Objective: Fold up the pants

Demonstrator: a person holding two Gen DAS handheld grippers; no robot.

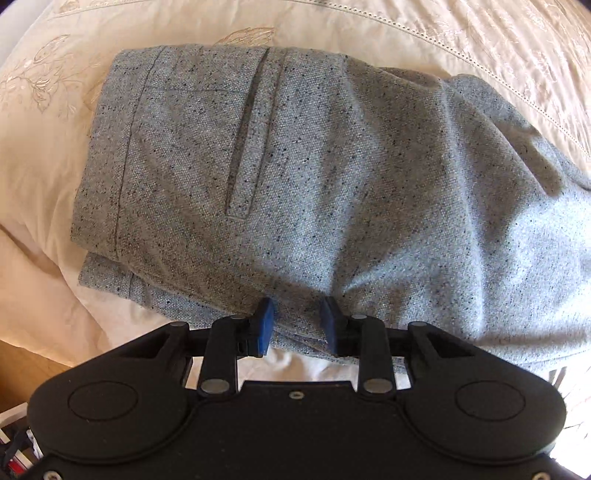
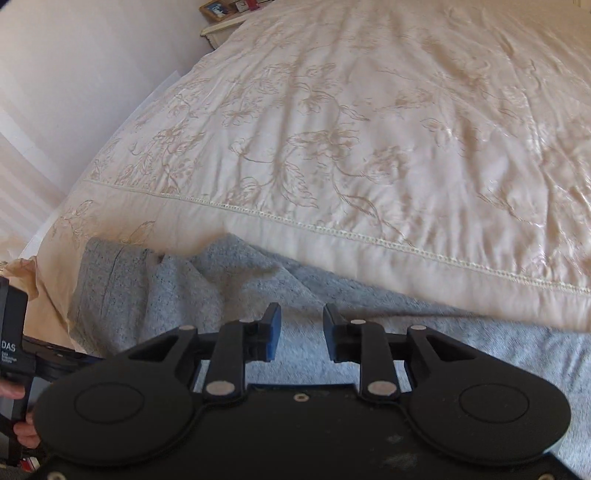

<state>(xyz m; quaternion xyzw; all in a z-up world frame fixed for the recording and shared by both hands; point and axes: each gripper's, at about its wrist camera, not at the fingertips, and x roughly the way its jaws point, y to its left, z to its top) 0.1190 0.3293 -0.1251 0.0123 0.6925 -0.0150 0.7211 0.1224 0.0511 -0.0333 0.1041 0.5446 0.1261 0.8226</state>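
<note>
The grey speckled pants (image 1: 295, 177) lie folded over on the cream embroidered bedspread (image 1: 332, 22), waistband and a welt pocket to the left. My left gripper (image 1: 297, 325) is open at the near edge of the pants, its blue pads either side of a fold of cloth without pinching it. In the right wrist view the pants (image 2: 177, 288) lie along the bed's near edge. My right gripper (image 2: 302, 332) is open and empty just above the grey cloth. The left gripper's black body (image 2: 14, 332) shows at the far left.
The bedspread (image 2: 369, 129) stretches far ahead and to the right. A pale wall (image 2: 74, 74) runs along the left. A shelf with a picture frame (image 2: 218, 9) stands at the far corner. A wooden floor (image 1: 22, 362) shows at lower left.
</note>
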